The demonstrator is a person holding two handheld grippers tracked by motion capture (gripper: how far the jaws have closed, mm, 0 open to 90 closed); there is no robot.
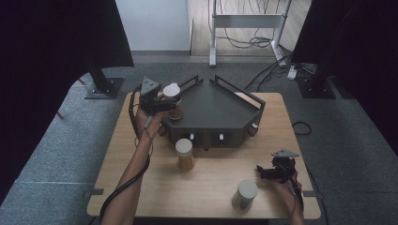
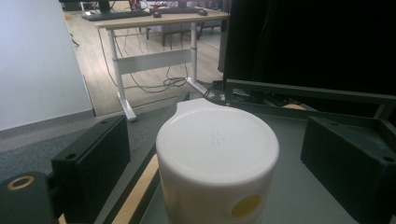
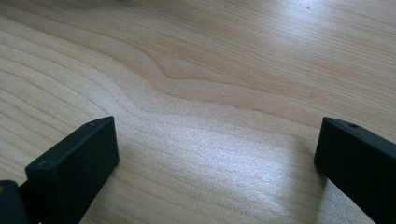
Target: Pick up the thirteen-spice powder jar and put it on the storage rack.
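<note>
Jar point(image 1: 173, 101) with a white lid stands at the ten o'clock corner of the dark angular tray point(image 1: 220, 112), brown contents below the lid. The left gripper point(image 1: 165, 104) sits around it, jaws spread on either side with gaps showing (no pinch on the lid in the left gripper view). Down at five o'clock on the wooden table point(image 1: 141, 187), the right gripper point(image 1: 263, 172) rests with jaws wide apart over bare wood. Two more jars wait: one amber-filled point(image 1: 185, 153) at centre, one pale point(image 1: 244, 195) near the front edge.
</note>
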